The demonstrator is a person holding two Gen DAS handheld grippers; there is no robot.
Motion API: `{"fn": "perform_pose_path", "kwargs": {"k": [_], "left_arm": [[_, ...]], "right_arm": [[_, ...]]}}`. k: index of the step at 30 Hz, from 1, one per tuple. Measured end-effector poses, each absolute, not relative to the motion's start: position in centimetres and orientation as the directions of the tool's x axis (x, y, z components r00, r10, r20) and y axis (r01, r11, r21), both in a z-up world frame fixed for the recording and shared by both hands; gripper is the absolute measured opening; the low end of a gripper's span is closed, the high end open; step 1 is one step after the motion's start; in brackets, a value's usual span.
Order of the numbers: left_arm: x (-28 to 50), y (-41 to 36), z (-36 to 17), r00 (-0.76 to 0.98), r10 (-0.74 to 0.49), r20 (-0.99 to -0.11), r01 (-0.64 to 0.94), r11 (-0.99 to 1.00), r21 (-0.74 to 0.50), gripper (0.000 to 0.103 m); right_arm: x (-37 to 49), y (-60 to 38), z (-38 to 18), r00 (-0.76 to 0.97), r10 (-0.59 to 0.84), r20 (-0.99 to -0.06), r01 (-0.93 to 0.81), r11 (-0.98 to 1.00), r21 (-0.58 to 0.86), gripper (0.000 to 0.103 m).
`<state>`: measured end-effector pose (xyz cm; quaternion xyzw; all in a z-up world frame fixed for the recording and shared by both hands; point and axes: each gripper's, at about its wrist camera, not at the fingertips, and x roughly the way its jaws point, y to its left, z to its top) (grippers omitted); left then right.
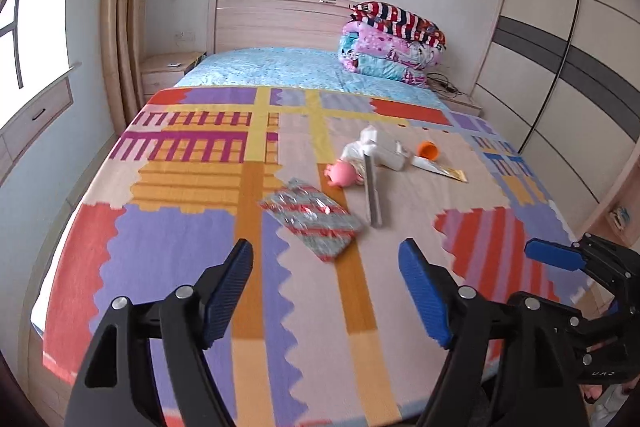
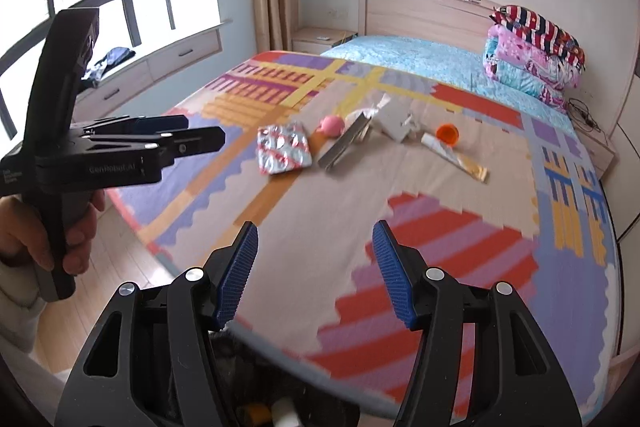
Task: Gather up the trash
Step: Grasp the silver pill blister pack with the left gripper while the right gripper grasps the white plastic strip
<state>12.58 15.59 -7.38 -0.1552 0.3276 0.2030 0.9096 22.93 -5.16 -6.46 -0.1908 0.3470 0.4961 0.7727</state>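
Trash lies in the middle of the bed's patterned blanket (image 1: 192, 251): a silver-and-red foil packet (image 1: 312, 219), a grey flat stick (image 1: 374, 191), a pink ball-like toy (image 1: 344, 175), crumpled white paper and a white box (image 1: 384, 147), an orange cap (image 1: 428, 149) and a white-and-gold tube (image 1: 440, 169). The same items show in the right wrist view: packet (image 2: 284, 147), stick (image 2: 344, 143), pink toy (image 2: 334, 126), tube (image 2: 456, 155), cap (image 2: 447, 134). My left gripper (image 1: 326, 291) is open and empty above the bed's near end. My right gripper (image 2: 314, 275) is open and empty, to the right of the left one.
Folded quilts (image 1: 392, 43) sit at the headboard on a blue sheet. A wardrobe (image 1: 560, 67) stands right of the bed, a window and drawers (image 2: 120, 83) left. A bedside table (image 1: 168, 71) stands by the curtain. Something dark lies below the right gripper (image 2: 260, 387).
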Motion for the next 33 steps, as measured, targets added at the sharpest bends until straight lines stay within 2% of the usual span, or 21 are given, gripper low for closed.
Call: {"fn": "perform_pose_path", "kwargs": {"k": [4,17,33], "left_arm": [[14.6,17.0,-7.9,0.685,0.263,-0.679,-0.482,0.863,-0.151,0.079],[20.0,20.6,-11.5,0.633,0.219,-0.742,-0.535,0.817,-0.215,0.079],[22.6,21.0,-13.4,0.553,0.333,-0.764,-0.578,0.814,-0.064,0.079]], "right_arm": [[24.4,-3.7,-6.7,0.271,0.638,-0.721,-0.893,0.446,0.059,0.059],[28.4,-0.5,-8.0,0.298,0.627,-0.72,-0.862,0.5,0.078,0.059],[32.4,3.3,-10.3,0.207,0.64,-0.74,-0.839,0.505,0.202,0.059]]}}
